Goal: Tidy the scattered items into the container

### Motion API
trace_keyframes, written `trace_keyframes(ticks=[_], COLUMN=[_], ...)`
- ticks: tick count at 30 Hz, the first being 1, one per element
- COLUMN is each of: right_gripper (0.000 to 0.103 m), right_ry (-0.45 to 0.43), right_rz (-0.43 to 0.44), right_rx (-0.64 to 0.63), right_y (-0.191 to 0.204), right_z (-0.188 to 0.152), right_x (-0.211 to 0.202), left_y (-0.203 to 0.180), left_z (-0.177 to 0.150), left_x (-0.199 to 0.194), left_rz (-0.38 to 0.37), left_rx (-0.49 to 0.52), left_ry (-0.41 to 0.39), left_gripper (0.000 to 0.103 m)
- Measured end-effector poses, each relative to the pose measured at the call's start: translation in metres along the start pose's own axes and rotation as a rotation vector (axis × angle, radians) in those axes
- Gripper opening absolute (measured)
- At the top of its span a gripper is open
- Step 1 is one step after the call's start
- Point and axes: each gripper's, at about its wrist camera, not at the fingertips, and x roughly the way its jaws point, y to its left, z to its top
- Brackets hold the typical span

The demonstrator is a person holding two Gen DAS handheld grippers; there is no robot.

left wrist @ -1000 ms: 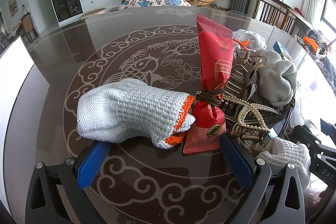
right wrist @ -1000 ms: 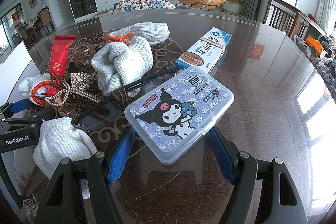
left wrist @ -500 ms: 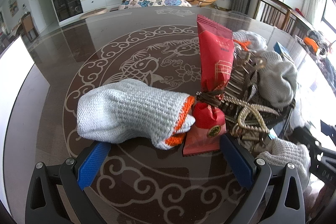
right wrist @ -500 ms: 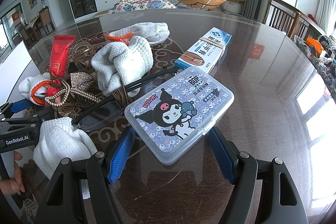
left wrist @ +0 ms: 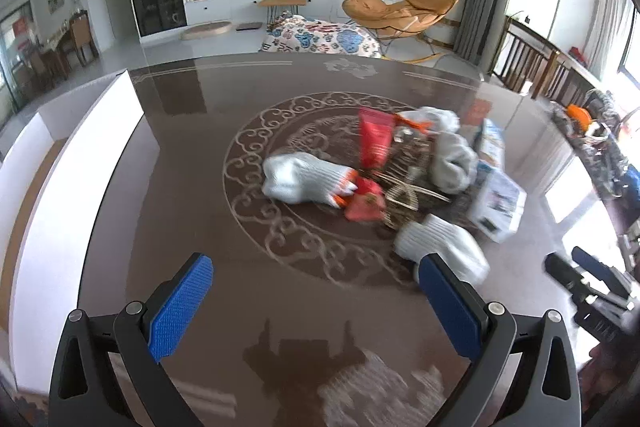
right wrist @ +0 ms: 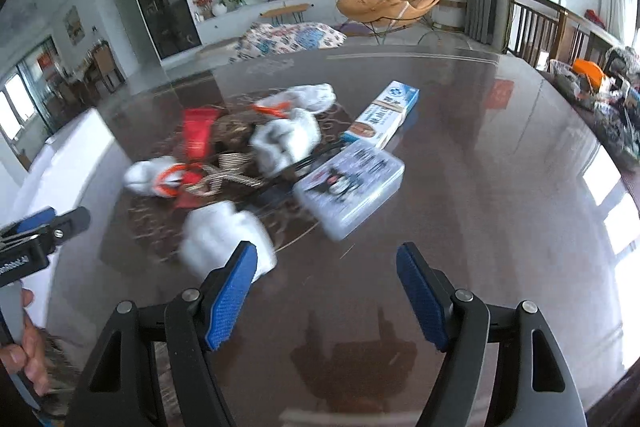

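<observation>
Holding both the left gripper (left wrist: 316,301) and right gripper (right wrist: 326,293) spread wide and empty, we hover over the glossy brown table (left wrist: 192,187). White knitted gloves (left wrist: 306,183), a red foil packet (left wrist: 374,143) and a clear plastic cartoon box (right wrist: 348,183) lie scattered; nothing appears tidied yet.

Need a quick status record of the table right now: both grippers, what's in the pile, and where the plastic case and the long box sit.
left gripper: open, holding nothing, above bare table
right gripper: open, holding nothing, above bare table
pile: white knit gloves, red packet, beaded hair clips, heaped over a dark wire basket
plastic case: lid shut, cartoon print, at the pile's right edge
long box: flat on the table, beyond the case
image quality: motion blur, fine contacts unclear
</observation>
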Motion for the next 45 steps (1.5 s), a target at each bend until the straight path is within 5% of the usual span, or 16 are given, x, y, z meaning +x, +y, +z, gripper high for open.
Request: trace_keyframes(ticks=[10,25,31,37,45], right_gripper=[0.074,0.074,0.074,0.074,0.074], right_ry=[-0.076,-0.117,-0.100,-0.009,0.055], right_rz=[-0.007,0.019,0.076,0.147,0.201], right_rx=[0.001,-0.006,-0.033,-0.079,-0.192], right_y=[0.027,0.033,0.035,0.040,0.050], right_z=[-0.020,-0.018,-0.024,-0.040,-0.013], right_x=[-0.058,-0.079,-0.063,-0.024,0.025], left_y=[-0.036,-0.021,-0.012,0.004,0.006], left_z=[-0.028,-0.029,-0.040,-0.054,-0.044], left_x=[-0.082,-0.074,-0.056,-0.013,-0.004], left_rz=[0.023,0.028,0.030,-0.070,-0.037], left_rx=[0.098,0.039,0.046,-0.010,0.029], left_ry=[-0.133,-0.095,-0.079,0.056,0.014], left_gripper=[0.103,0.103,0.103,0.103,0.103])
